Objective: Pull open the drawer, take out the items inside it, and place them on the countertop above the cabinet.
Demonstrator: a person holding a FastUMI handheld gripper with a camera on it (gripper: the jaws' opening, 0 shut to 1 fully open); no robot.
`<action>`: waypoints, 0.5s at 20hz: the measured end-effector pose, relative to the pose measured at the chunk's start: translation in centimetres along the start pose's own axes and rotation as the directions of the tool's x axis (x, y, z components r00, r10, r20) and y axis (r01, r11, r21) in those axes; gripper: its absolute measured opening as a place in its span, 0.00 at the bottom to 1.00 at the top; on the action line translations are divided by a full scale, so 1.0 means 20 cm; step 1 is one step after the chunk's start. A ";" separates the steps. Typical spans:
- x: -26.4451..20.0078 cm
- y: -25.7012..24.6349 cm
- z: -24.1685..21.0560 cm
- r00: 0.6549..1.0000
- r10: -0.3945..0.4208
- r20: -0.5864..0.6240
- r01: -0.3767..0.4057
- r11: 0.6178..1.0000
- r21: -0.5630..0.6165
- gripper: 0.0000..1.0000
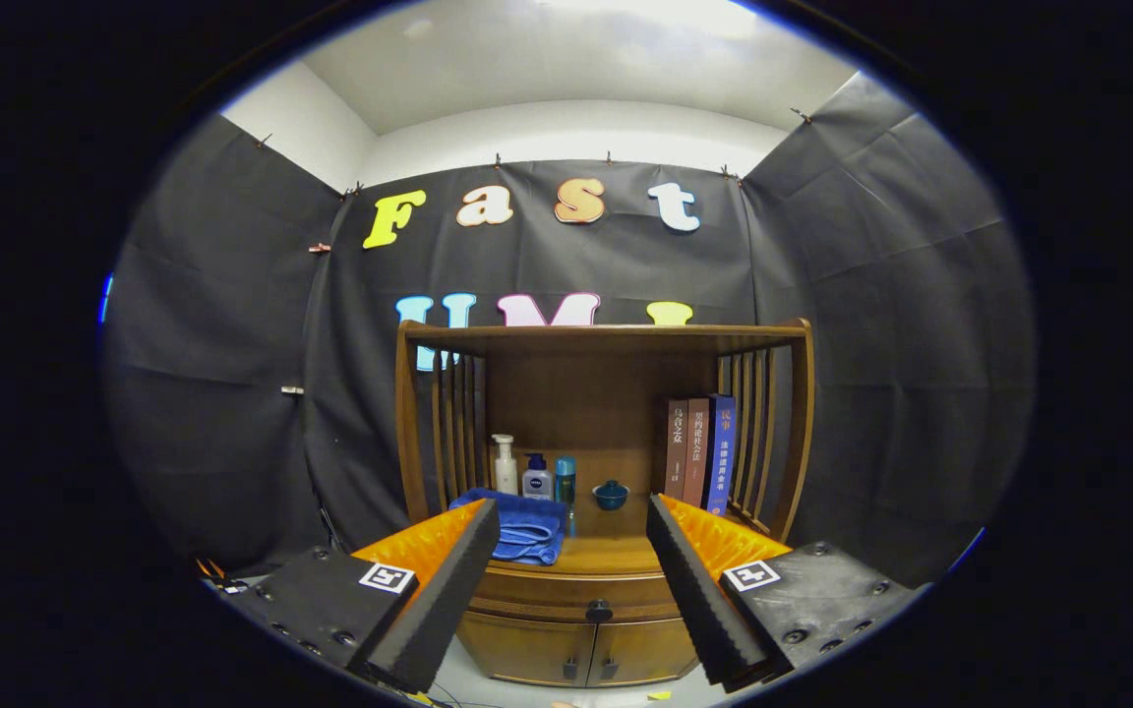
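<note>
- A booth hung with black cloth encloses a wooden cabinet (598, 492) with slatted sides and a top shelf over an open bay.
- The worktop (616, 556) of that cabinet sits above the drawer (576, 590), which is shut; its dark knob (599, 611) lies between the fingers and beyond them.
- The hand-held gripper (571, 590) is released, its 2 fingers spread wide and holding nothing, set well back from the cabinet; the wide spread looks suited to lining up on the knob.
- Whatever lies in the drawer is hidden while the front is closed.
- 2 small doors (581, 649) with handles sit below the drawer.
- On the worktop, a folded blue towel (522, 529) fills the left front, just beyond the left finger.
- Behind it stand a white pump bottle (505, 464), a squat white bottle with a blue cap (537, 479) and a slim teal bottle (566, 482).
- A small teal lidded pot (611, 495) sits mid-back, and 3 books (700, 452) stand upright at the right.
- Judging by this, free space for items is mainly the bare front strip to the right of the towel.
</note>
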State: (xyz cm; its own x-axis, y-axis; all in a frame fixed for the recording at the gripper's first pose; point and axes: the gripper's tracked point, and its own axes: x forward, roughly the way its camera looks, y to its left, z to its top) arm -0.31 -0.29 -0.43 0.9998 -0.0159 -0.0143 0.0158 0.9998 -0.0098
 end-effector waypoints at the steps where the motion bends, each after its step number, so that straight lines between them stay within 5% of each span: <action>1: 0.00 0.00 0.00 1.000 -0.001 -0.001 0.001 1.000 -0.003 0.98; 10: 0.02 -0.02 -0.06 1.000 -0.009 -0.011 0.009 1.000 -0.017 0.98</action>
State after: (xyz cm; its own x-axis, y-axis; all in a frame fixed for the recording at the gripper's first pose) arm 0.12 -0.64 -1.65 0.9994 -0.0254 -0.0253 0.0247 0.9993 -0.0270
